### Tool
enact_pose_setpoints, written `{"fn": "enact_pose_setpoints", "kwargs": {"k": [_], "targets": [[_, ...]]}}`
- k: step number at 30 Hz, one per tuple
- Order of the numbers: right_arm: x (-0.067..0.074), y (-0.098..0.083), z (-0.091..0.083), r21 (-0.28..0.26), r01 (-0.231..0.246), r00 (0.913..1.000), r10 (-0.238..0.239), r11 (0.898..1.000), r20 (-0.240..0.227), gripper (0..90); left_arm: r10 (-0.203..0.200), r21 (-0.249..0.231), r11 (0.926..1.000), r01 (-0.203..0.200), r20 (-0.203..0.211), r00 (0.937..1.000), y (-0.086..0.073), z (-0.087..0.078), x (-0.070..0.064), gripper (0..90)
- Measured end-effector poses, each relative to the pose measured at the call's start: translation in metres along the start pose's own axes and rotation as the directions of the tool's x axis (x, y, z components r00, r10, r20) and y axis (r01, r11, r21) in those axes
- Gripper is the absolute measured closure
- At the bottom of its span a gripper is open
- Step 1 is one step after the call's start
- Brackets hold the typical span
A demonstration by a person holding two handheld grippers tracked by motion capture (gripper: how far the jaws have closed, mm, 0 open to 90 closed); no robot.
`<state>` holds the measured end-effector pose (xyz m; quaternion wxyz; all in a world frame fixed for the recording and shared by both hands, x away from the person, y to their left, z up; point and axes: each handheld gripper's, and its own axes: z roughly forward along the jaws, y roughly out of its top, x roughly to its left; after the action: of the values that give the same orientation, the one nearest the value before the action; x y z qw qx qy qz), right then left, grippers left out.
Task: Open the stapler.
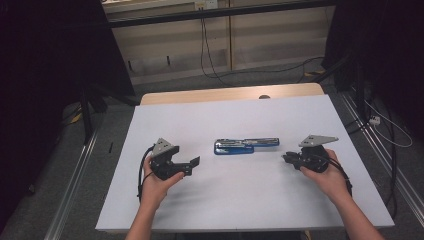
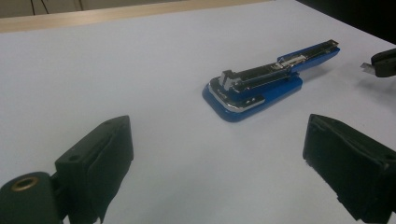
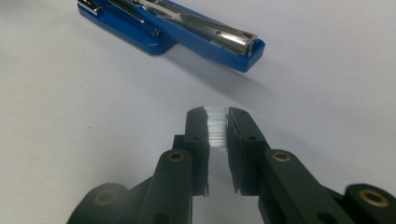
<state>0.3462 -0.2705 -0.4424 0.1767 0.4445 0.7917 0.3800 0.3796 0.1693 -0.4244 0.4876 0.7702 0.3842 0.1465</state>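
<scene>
Jaws of the right gripper [image 3: 217,122] are clamped on a strip of staples [image 3: 216,128]; left gripper [image 2: 217,154] jaws are spread wide. An opened blue stapler [image 1: 245,145] is laid mid-tabletop [image 1: 240,200] between them.

The stapler [image 1: 246,146] is bright blue with shiny silver metal inside its opened top. The strip of staples [image 3: 216,127] is pale silver. Both tongs, left [image 1: 194,163] and right [image 1: 287,157], are matte black, with brass-coloured pivots and grey plates. The surface [image 1: 220,195] is plain white, without pattern, edged in light wood.
</scene>
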Motion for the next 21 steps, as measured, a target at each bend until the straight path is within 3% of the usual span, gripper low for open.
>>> {"fn": "enact_pose_setpoints", "kwargs": {"k": [6,13,21], "targets": [[0.000,0.008,0.003,0.003,0.020,0.9991,-0.020,1.000,-0.036,78.9,-0.004,-0.002,1.0000,0.004,0.000,1.0000,0.000,-0.001,0.001,8.8],[0.003,0.018,0.008,0.016,0.075,0.9943,-0.074,0.997,-0.077,78.9,-0.008,-0.005,1.0000,0.008,0.001,1.0000,-0.001,-0.003,0.003,8.6],[0.004,0.028,0.012,0.001,0.090,0.9890,-0.089,0.996,-0.118,78.9,-0.009,-0.004,1.0000,0.009,-0.003,1.0000,-0.003,-0.006,0.005,8.2]]}}
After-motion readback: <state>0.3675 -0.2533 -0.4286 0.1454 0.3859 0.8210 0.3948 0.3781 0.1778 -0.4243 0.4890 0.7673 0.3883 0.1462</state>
